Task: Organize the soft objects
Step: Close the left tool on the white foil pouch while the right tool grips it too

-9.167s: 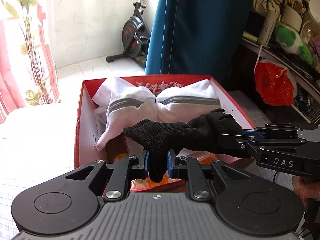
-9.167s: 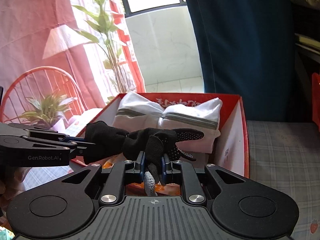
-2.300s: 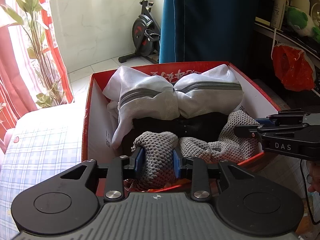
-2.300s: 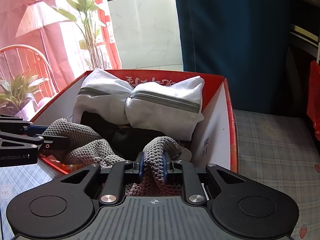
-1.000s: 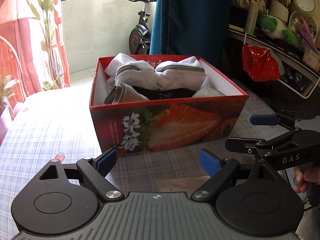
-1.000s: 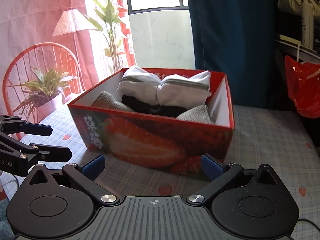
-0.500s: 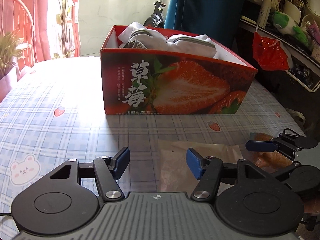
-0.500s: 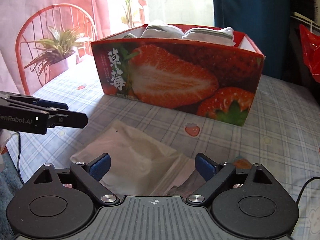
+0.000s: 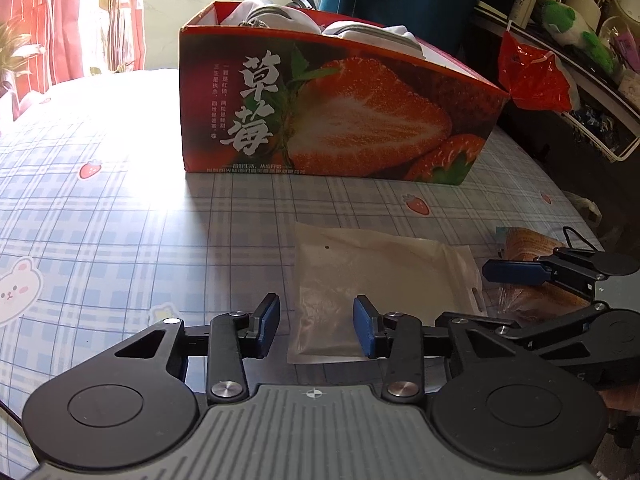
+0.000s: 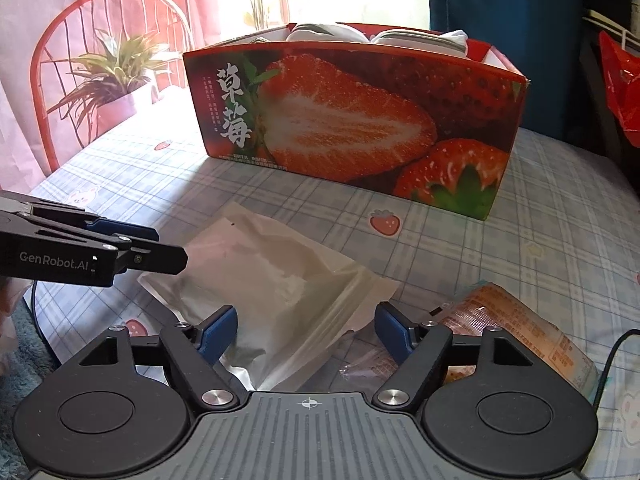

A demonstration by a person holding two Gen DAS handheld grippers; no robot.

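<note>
Toward the table's (image 9: 100, 208) far edge, strawberry box (image 9: 340, 120) stuffed with white folded cloth (image 10: 420, 38). Nearer the front edge, flat clear zip bag (image 10: 280, 280). Beside it, orange packet (image 10: 520, 340). Left gripper (image 9: 316, 326) half spread, empty; right gripper (image 10: 306, 332) wide apart, empty.

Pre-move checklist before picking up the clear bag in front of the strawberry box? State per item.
1. Left gripper open, empty: ok.
2. Right gripper open, empty: ok.
3. Clear bag flat on the tablecloth, nothing on top: ok.
4. Bag's near end between the left gripper's fingers: ok; whether they touch it: cannot tell.
5. Orange packet apart from the bag: not ok, its wrapper sits against the bag's corner.
6. Room left in the strawberry box beside the white pouches: cannot tell, interior hidden.
</note>
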